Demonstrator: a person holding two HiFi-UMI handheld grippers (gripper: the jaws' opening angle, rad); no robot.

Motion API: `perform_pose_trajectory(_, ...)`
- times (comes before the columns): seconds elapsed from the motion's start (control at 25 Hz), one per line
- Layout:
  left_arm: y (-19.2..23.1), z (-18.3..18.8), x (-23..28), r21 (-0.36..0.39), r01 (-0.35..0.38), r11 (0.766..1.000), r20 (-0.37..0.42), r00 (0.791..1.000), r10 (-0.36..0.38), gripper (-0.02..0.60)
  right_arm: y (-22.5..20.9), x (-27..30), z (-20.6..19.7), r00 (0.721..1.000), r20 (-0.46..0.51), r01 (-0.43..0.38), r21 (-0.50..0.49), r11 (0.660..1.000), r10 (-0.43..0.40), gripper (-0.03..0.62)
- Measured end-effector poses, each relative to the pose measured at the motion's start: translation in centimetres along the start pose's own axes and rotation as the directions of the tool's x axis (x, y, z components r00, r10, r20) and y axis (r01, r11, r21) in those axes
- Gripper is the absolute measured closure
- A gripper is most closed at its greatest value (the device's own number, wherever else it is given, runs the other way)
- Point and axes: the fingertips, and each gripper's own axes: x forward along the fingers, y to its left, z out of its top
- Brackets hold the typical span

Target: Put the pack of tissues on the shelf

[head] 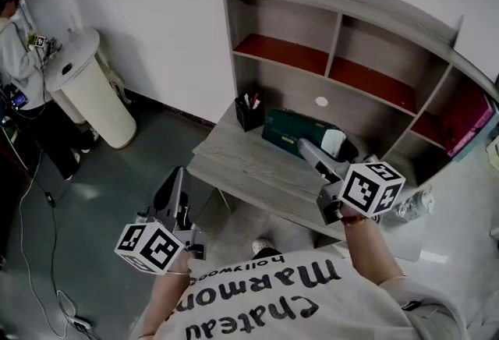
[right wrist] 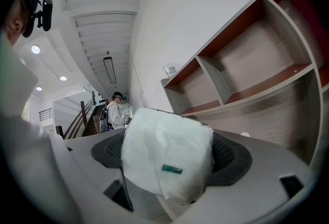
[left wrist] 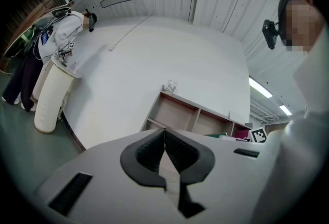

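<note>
Clearly right hand-held gripper [right wrist: 169,153] clamped on pack of tissues [right wrist: 165,146]; shelf [head: 337,1] at its 12 o'clock, perhaps within reach. Left hand-held gripper [left wrist: 164,152] jaws together, empty, farther back.

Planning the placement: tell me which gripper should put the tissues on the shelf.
Right. The right gripper is shut on the pack of tissues, over the desk facing the shelf. The left gripper is shut, empty, off the desk.
</note>
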Motion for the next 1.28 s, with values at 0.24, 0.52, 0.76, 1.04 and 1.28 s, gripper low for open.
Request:
perform_pose_trajectory(0.24, 2.0, 2.0, 2.7, 0.013, -0.031, 0.999, 0.027, 0.999, 0.031, 0.564, -0.8, 4.4, 3.2, 0.999, 0.034, -0.023, -0.042, 0.999, 0.024, 0.151)
perform_pose_trajectory(0.52, 4.6, 2.9, 3.9, 0.019, -0.067, 0.998, 0.031, 0.997, 0.066, 0.565, -1.5, 9.1, 8.2, 0.992, 0.119, -0.029, -0.099, 0.995, 0.040, 0.151)
perform_pose_trajectory(0.76, 6.7, 2.6, 4.1, 0.007, -0.105, 0.994, 0.020, 0.994, 0.105, 0.563, -2.9, 13.3, 11.3, 0.986, 0.169, 0.017, -0.174, 0.985, 0.012, 0.151)
perform_pose_trajectory(1.04, 8.3, 2.1, 3.8, 0.000, -0.150, 0.989, 0.015, 0.989, 0.150, 0.565, -4.8, 17.3, 11.5, 0.990, 0.138, 0.065, -0.231, 0.971, -0.033, 0.151)
perform_pose_trajectory(1.28, 9.2, 2.0, 3.9, -0.010, -0.167, 0.986, 0.014, 0.986, 0.167, 0.565, -5.7, 19.6, 11.5, 0.991, 0.128, 0.061, -0.240, 0.969, -0.031, 0.149)
